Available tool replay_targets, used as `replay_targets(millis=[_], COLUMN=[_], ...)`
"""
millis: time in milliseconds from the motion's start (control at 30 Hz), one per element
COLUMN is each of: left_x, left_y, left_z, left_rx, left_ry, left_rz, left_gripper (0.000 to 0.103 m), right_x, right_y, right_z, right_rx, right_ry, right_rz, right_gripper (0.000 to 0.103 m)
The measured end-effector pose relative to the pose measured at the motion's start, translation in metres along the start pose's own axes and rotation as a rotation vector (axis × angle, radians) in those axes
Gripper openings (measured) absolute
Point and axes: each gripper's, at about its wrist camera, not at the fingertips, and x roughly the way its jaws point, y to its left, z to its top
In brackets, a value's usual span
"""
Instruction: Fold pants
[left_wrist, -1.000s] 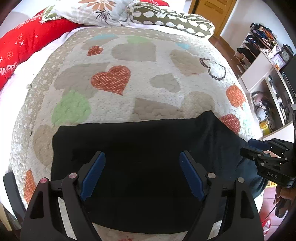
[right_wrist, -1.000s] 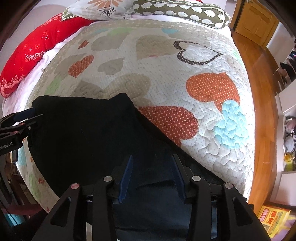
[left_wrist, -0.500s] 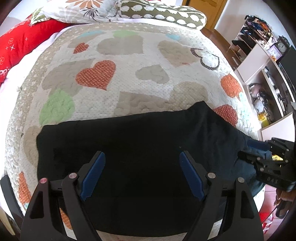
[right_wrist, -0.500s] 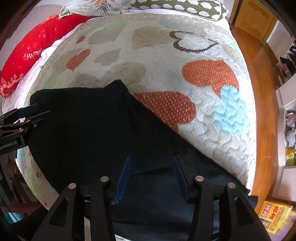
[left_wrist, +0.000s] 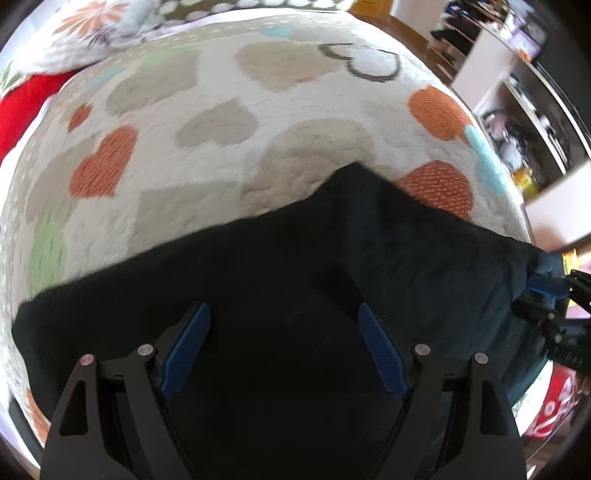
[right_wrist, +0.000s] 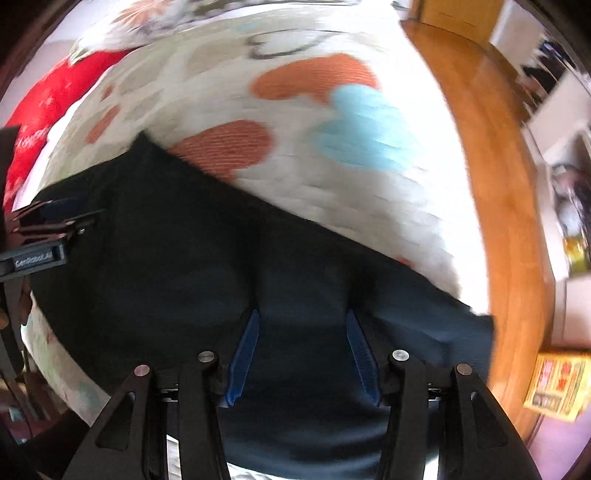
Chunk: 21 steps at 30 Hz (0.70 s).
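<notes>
Dark pants (left_wrist: 288, 266) lie spread across the near edge of a heart-patterned quilt (left_wrist: 221, 110); they also show in the right wrist view (right_wrist: 177, 240). My left gripper (left_wrist: 284, 317) is open above the cloth, its blue pads (left_wrist: 188, 343) wide apart. My right gripper (right_wrist: 301, 321) is open with its blue pads (right_wrist: 243, 354) over the pants' right end. The right gripper shows at the far right of the left wrist view (left_wrist: 546, 295), and the left gripper shows at the left edge of the right wrist view (right_wrist: 48, 229). Both views are motion-blurred.
A red pillow (right_wrist: 40, 110) and patterned pillows (left_wrist: 96, 48) lie at the bed's far end. A wooden floor (right_wrist: 491, 147) runs along the bed's right side, with shelves (left_wrist: 517, 92) beyond and a yellow box (right_wrist: 557, 384) on the floor.
Both grippers have swung right and moved forward over the pants. The cloth fills more of both views. Both stay open.
</notes>
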Motion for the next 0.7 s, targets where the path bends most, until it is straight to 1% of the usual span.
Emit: replay_targets(millis=[33, 100, 133, 167, 200, 233, 267, 333, 467, 567, 600, 667, 700], left_x=[-0.004, -0.012, -0.015, -0.018, -0.020, -0.021, -0.021, -0.019, -0.010, 0.000, 0.004, 0.014, 0.018], left_y=[-0.008, -0.023, -0.032, -0.044, -0.056, -0.068, -0.083, -0.107, -0.168, -0.205, -0.214, -0.235, -0.243], left_z=[0.004, 0.010, 0.013, 0.017, 0.021, 0.024, 0.027, 0.034, 0.042, 0.045, 0.047, 0.051, 0.051], left_rx=[0.021, 0.062, 0.090, 0.126, 0.165, 0.204, 0.251, 0.319, 0.489, 0.589, 0.610, 0.664, 0.685], left_ry=[-0.005, -0.022, -0.031, -0.037, -0.038, -0.039, -0.042, -0.036, -0.008, 0.021, 0.030, 0.062, 0.071], left_rz=[-0.021, -0.048, -0.061, -0.082, -0.105, -0.125, -0.150, -0.196, -0.301, -0.365, -0.374, -0.381, -0.387], left_gripper=[0.083, 0.083, 0.083, 0.083, 0.083, 0.083, 0.083, 0.083, 0.083, 0.083, 0.083, 0.083, 0.083], right_x=[-0.002, -0.009, -0.015, -0.028, -0.036, -0.044, -0.049, -0.053, -0.046, -0.033, -0.029, -0.025, -0.023], right_y=[-0.008, -0.029, -0.039, -0.052, -0.060, -0.068, -0.078, -0.090, -0.100, -0.102, -0.101, -0.101, -0.101], right_z=[-0.005, -0.019, -0.024, -0.034, -0.040, -0.047, -0.058, -0.075, -0.106, -0.116, -0.118, -0.120, -0.120], right_rx=[0.017, 0.052, 0.079, 0.131, 0.164, 0.196, 0.229, 0.275, 0.383, 0.457, 0.477, 0.493, 0.503], right_ry=[0.003, 0.010, 0.002, -0.032, -0.054, -0.066, -0.063, -0.054, -0.033, -0.059, -0.070, -0.105, -0.118], right_rz=[-0.006, -0.060, -0.061, -0.022, -0.011, -0.004, 0.010, 0.045, 0.142, 0.220, 0.250, 0.278, 0.286], right_gripper=[0.051, 0.051, 0.051, 0.051, 0.051, 0.054, 0.058, 0.059, 0.059, 0.059, 0.059, 0.062, 0.063])
